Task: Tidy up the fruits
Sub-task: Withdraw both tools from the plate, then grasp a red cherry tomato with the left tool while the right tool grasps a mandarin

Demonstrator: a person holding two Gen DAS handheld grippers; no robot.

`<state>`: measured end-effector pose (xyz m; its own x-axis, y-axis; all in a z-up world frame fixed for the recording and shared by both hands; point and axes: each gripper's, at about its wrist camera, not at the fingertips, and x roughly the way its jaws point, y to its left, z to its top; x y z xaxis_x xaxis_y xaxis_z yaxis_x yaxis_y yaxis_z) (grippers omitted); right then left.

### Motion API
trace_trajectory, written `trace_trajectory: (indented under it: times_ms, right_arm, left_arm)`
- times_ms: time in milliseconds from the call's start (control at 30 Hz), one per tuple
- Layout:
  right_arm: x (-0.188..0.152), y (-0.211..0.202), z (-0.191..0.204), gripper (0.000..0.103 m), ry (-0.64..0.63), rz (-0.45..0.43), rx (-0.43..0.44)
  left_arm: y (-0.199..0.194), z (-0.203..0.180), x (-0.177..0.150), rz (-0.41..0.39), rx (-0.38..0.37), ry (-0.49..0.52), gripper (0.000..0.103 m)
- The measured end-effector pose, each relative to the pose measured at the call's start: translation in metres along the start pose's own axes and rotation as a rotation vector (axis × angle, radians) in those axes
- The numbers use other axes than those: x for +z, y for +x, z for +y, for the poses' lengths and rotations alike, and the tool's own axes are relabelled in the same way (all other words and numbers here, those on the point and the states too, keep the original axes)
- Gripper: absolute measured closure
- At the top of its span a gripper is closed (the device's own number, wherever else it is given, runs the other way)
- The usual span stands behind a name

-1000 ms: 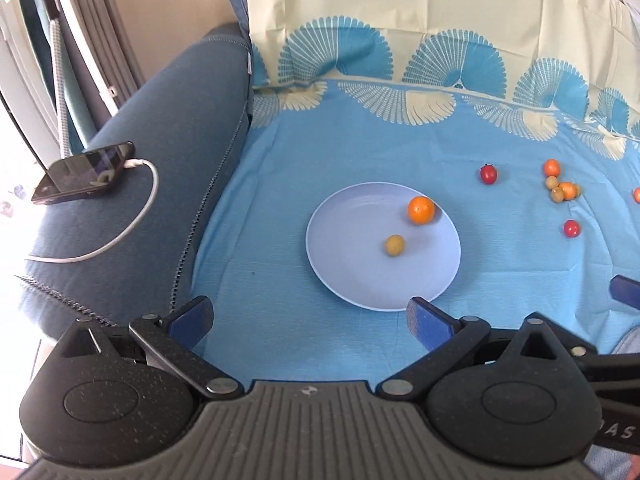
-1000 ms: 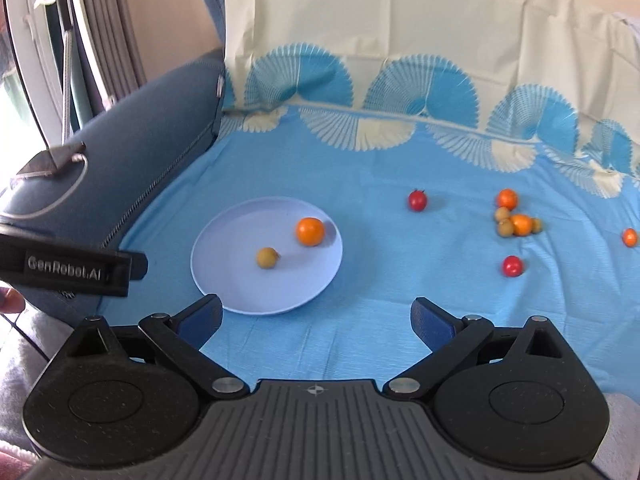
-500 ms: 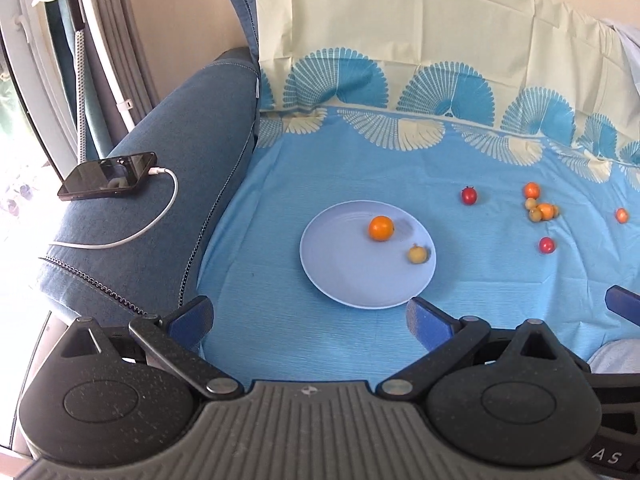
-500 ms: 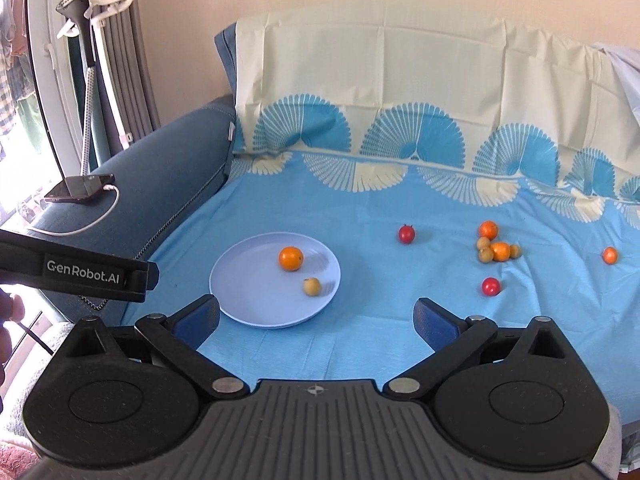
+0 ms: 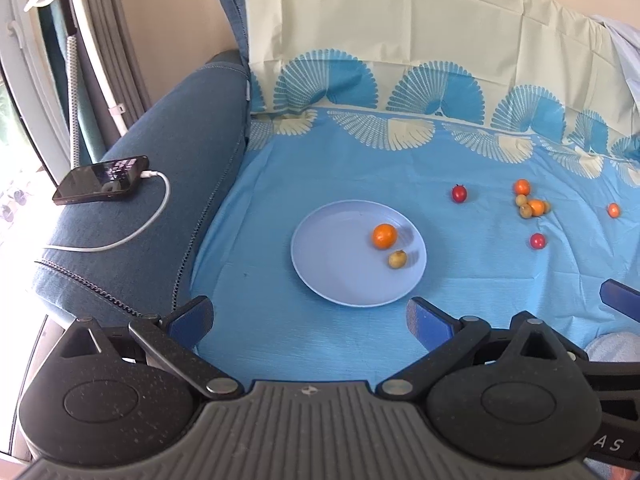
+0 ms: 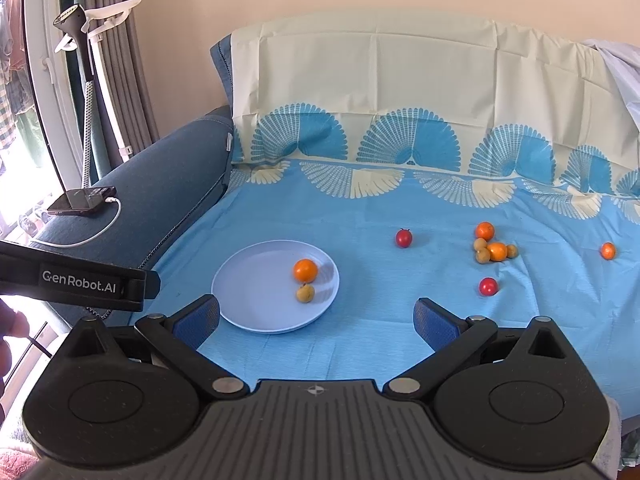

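Left gripper (image 5: 308, 312): jaws spread wide, nothing between the blue pads; it hangs over the near edge of the blue cloth (image 5: 280, 184), short of the plate
Right gripper (image 6: 316, 316): jaws wide apart too, holding nothing; it sits off to the right of the left one, whose black body juts in at the left edge of its view
Plate (image 5: 328, 256): pale blue, flat on the cloth; two fruits on its right half
Orange fruit on the plate (image 5: 385, 236): sits up near the far right rim; the small yellow-brown fruit (image 5: 397, 259) lies just beside it on the near side, and from the right wrist view they look to be touching
Red fruit (image 5: 459, 193): alone on the cloth, beyond the plate and to its right
Cluster (image 5: 530, 204): oranges and little yellow-brown ones bunched together further right; a second red fruit (image 5: 537, 241) lies nearer than the bunch; a lone orange one (image 5: 613, 210) well out to the right
Phone (image 5: 102, 179): on the sofa arm, white cable plugged in
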<state>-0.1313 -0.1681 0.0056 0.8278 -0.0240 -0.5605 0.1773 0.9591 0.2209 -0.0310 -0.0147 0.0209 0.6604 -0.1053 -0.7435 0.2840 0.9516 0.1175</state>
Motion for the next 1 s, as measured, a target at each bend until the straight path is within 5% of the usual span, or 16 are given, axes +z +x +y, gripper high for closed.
trace_trajectory:
  times_ms: [567,1000]
  right_arm:
    - [0.001,0.024,-0.078,0.001,0.155,0.004,-0.135]
    - [0.016,0.065,-0.248,0.001,0.375,-0.006,-0.393]
  left_arm:
    - [0.046,-0.063,0.023,0.113,-0.041,0.097,0.0]
    - [0.136,-0.163,0.102,0.099,-0.05,0.126,0.0]
